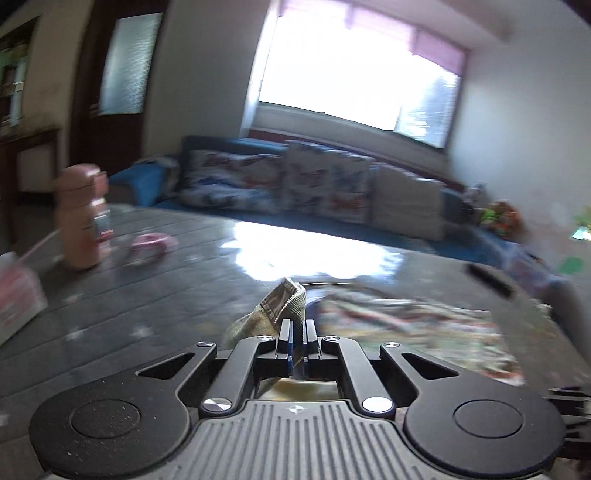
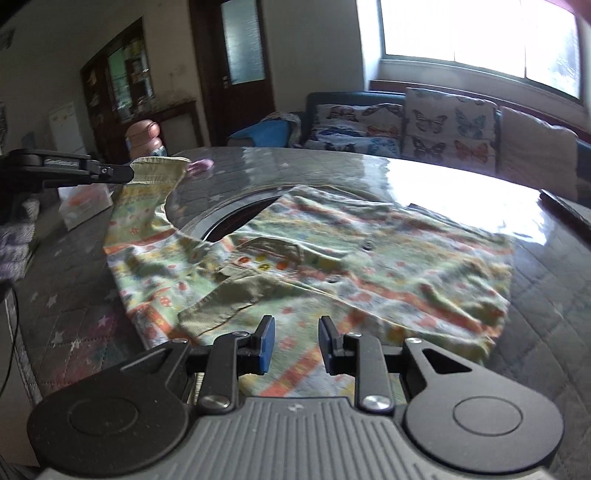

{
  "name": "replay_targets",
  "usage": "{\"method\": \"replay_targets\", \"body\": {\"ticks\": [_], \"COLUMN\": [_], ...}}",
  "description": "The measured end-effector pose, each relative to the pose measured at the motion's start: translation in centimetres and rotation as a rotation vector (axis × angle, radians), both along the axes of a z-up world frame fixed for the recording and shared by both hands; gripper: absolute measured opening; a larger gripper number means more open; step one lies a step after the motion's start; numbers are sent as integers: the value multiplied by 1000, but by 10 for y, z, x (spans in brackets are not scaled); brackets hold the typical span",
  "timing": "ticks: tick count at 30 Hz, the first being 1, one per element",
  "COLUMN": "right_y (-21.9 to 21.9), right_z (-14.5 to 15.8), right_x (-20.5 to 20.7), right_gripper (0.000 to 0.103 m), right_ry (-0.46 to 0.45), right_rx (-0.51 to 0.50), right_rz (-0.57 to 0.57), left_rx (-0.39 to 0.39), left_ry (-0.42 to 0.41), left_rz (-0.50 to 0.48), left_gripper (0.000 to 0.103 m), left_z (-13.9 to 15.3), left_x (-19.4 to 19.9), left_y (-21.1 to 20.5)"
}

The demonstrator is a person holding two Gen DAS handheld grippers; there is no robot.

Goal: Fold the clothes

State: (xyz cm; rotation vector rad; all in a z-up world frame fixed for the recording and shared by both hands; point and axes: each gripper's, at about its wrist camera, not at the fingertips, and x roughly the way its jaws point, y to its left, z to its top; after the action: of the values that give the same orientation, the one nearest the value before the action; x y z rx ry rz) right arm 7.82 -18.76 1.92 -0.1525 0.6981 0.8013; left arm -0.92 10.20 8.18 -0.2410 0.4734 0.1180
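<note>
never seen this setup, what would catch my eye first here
The patterned shirt spread across the dark table, one sleeve lifted off it at the left, pinched in the left claw. The right claw hovers open over the shirt's near edge. Behind, a bright window glares above butterfly cushions.

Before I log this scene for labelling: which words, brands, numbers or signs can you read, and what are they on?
None can be read.
Pink bottle: its label is too blurred.
White box: its reddish print is too blurred.
Patterned shirt: pictures only, no lettering.
Butterfly cushions: no lettering.
</note>
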Motion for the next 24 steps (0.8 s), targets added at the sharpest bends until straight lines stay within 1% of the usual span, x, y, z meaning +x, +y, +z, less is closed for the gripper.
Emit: {"method": "replay_targets", "body": {"ticks": [2, 4, 6, 9, 13, 17, 20, 22, 23, 24], "right_y": [-11, -22, -31, -43, -56, -60, -58, -54, -50, -46], "right_z": [0, 0, 0, -1, -4, -8, -11, -14, -16, -18], "right_x": [2, 4, 6, 8, 13, 20, 24, 27, 27, 28], "right_gripper": [25, 25, 25, 26, 26, 26, 26, 26, 26, 26], "right_ry": [11, 21, 33, 44, 88, 123, 149, 172, 177, 183], "right_rx": [20, 39, 57, 73, 111, 143, 166, 175, 169, 162], "right_rz": [-28, -55, -81, -120, -166, -190, -200, -196, -192, -185], "left_rx": [-5, -20, -31, -36, -16, 5, 30, 39, 44, 50], "left_ry": [-22, -26, -10, 43, 105, 159, 171, 166, 159, 151], "left_rz": [-98, -191, -272, -375, -470, -527, -559, -570, -569, -565], "left_gripper": [5, 5, 5, 5, 5, 7, 8, 19, 22, 30], "left_z": [6, 7, 3, -10, -31, -47, -52, -52, -51, -50], "left_x": [7, 16, 26, 38, 43, 37, 33, 29, 27, 26], "left_y": [-28, -53, -77, -108, -137, -148, -151, -150, -147, -144]}}
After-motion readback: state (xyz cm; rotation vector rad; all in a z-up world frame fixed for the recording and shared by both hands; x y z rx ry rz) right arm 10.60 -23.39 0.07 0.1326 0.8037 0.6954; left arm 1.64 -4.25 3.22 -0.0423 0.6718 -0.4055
